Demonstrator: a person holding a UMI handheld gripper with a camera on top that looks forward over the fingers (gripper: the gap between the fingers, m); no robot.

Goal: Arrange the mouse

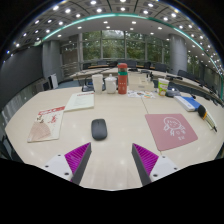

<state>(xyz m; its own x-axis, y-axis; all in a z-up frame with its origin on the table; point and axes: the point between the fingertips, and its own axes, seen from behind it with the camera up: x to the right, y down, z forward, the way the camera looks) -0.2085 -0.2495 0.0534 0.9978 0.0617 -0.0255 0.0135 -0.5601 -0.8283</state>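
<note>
Gripper (109, 163) held wide open, aimed at mouse (98, 129) lying just ahead on table (120, 115), left of pink mat (171, 129); lined up for grasp.

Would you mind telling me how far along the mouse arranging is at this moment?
Nothing looks done yet: the black mouse lies on the bare table, left of the pink mouse pad. Nothing is in hand: the gripper is open and empty, its fingers short of the mouse. Left to do, probably: reach forward, grasp the mouse and set it in place, perhaps on the pad.
</note>
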